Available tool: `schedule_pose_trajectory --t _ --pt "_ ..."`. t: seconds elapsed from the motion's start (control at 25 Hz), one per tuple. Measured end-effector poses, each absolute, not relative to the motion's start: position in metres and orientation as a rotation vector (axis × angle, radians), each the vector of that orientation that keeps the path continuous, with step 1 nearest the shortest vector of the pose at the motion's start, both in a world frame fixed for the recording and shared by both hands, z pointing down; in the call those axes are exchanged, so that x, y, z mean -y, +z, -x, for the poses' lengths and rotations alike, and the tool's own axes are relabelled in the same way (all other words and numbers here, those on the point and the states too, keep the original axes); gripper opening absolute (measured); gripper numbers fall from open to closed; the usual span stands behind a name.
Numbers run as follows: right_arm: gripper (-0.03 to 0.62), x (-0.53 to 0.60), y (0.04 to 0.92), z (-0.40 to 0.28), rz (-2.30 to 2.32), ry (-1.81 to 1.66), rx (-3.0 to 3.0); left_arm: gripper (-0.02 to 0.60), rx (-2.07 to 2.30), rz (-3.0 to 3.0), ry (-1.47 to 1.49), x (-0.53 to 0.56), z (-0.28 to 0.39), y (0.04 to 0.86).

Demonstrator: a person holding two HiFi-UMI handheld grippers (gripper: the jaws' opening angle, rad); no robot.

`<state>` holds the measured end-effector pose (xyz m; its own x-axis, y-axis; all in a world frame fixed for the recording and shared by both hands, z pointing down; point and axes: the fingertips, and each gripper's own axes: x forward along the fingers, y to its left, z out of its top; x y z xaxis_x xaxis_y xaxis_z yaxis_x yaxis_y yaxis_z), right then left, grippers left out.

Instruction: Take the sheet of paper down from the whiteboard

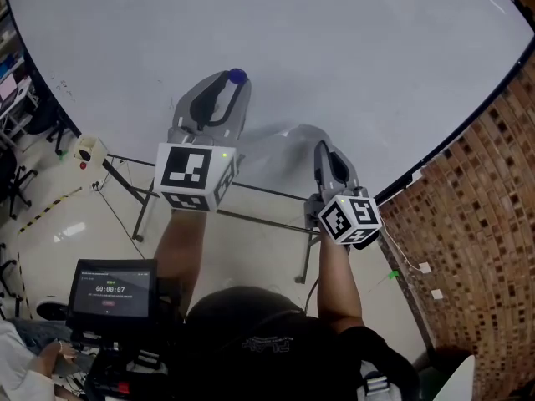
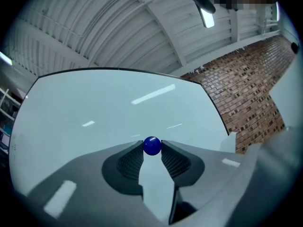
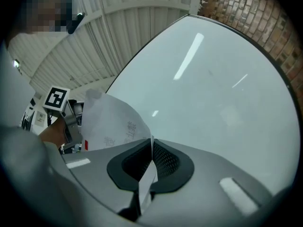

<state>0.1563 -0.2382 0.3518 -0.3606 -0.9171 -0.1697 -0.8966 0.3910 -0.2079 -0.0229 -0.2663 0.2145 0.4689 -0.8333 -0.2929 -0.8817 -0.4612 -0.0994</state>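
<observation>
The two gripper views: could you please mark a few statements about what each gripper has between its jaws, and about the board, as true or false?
1. The left gripper grips a small blue ball at its jaw tips. True.
2. The right gripper is open and empty. False: it is shut on the sheet of paper.
3. The sheet of paper lies flat against the whiteboard. False: it curls away from the board, pinched by the right gripper.
4. A brick wall stands beside the whiteboard. True.

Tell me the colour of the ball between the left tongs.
Dark blue; the ball shows best in the left gripper view.
</observation>
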Motion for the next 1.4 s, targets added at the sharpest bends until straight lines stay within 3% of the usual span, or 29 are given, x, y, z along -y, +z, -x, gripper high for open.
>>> schedule_pose_trajectory --t 0.52,0.92,1.4 --pt "0.014 0.243 0.355 -0.164 1.766 0.012 -2.437 0.118 -1.547 2.503 0.298 0.274 0.046 0.228" --pt "0.014 0.241 0.346 -0.151 1.886 0.189 -2.507 0.118 -1.537 2.544 0.238 0.281 0.030 0.251" --pt "0.014 0.240 0.344 -0.153 1.917 0.169 -2.500 0.120 -1.539 2.562 0.213 0.285 0.023 0.265"
